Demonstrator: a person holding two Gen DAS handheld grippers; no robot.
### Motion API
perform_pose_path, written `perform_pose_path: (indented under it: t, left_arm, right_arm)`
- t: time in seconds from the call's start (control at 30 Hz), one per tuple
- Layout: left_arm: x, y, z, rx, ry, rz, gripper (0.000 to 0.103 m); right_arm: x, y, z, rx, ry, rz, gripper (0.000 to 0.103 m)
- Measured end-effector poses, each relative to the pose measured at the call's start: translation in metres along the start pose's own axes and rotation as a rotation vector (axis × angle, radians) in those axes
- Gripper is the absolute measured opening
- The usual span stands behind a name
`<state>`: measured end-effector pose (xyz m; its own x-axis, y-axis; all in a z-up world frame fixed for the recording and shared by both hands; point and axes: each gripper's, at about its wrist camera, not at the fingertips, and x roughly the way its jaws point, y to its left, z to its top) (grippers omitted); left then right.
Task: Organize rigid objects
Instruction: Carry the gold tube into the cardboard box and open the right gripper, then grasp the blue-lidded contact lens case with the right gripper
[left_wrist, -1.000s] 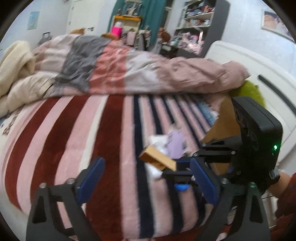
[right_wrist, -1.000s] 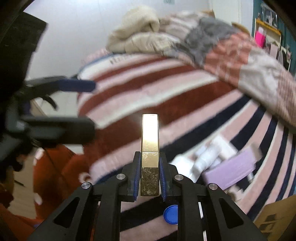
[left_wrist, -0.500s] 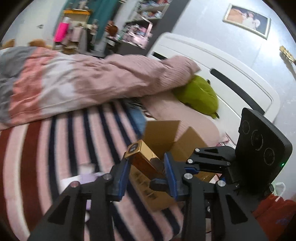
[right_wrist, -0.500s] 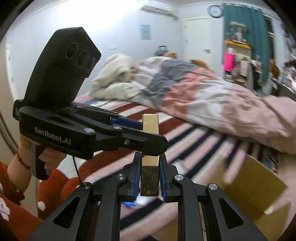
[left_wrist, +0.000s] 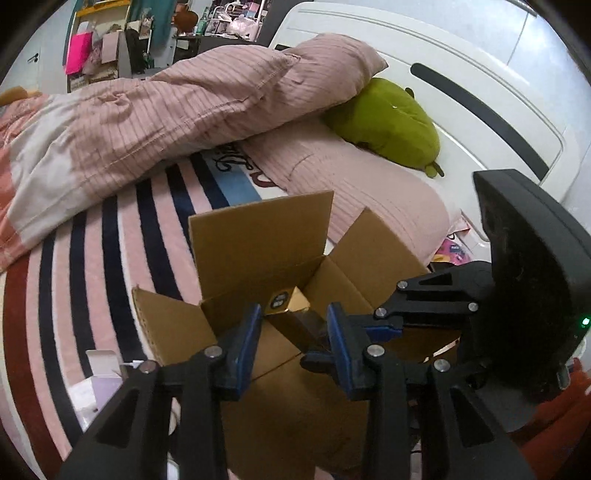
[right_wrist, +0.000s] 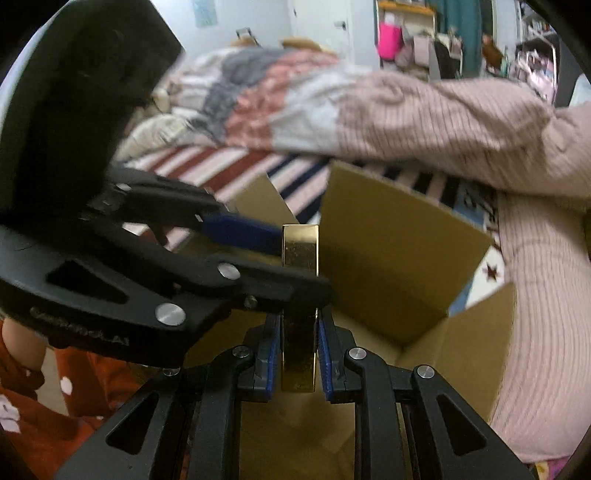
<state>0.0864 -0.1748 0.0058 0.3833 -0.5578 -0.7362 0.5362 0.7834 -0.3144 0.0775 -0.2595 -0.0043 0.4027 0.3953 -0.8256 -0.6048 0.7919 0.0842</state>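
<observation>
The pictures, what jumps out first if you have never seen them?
A shiny gold box stands out first, held in the right gripper just above an open cardboard box on the striped bed. The left gripper has its jaws on either side of the gold box too. Behind, a bright green plush toy lies against the white headboard.

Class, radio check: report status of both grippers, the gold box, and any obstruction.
Right gripper shut on gold box. Left gripper straddling it, apparently open. Box above open cardboard box. Nothing blocking.
</observation>
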Motion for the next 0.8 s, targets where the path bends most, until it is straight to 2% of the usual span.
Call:
perform_pose_path:
  t: [0.07,0.13,0.17,0.27,0.37,0.43,0.47,0.53,0.63,0.7,0.8]
  left_arm:
    - [-0.001,-0.001,-0.001,0.016,-0.009,0.028,0.046]
    - [-0.009,0.000,-0.004,0.032,-0.031,0.060,0.063]
    - [-0.011,0.001,-0.005,0.031,-0.039,0.071,0.066]
    - [-0.031,0.009,-0.011,0.023,-0.075,0.098,0.068]
    - [-0.055,0.018,-0.020,0.010,-0.118,0.137,0.075]
    - [-0.076,0.027,-0.031,-0.003,-0.151,0.175,0.078]
    - [-0.084,0.031,-0.036,-0.011,-0.162,0.190,0.078]
    - [-0.104,0.043,-0.049,-0.027,-0.188,0.222,0.079]
    - [-0.131,0.062,-0.070,-0.057,-0.223,0.276,0.083]
    - [-0.145,0.076,-0.083,-0.076,-0.241,0.302,0.083]
    - [-0.162,0.099,-0.104,-0.109,-0.258,0.334,0.084]
  right_arm:
    - [0.002,-0.006,-0.005,0.018,0.018,-0.011,0.014]
    - [0.003,-0.007,-0.005,0.033,0.026,-0.004,0.014]
    - [0.001,-0.006,-0.007,0.032,0.023,-0.004,0.014]
    - [-0.001,0.000,-0.005,0.024,0.020,-0.018,0.027]
    - [-0.005,0.010,0.000,0.014,0.000,-0.019,0.039]
    - [-0.010,0.024,0.004,-0.017,-0.037,-0.030,0.064]
    - [-0.013,0.031,0.008,-0.037,-0.058,-0.036,0.070]
    - [-0.018,0.046,0.014,-0.076,-0.102,-0.046,0.090]
    - [-0.024,0.076,0.025,-0.125,-0.170,-0.051,0.092]
    - [-0.022,0.093,0.030,-0.150,-0.193,-0.042,0.098]
    - [-0.011,0.126,0.036,-0.213,-0.217,-0.023,0.099]
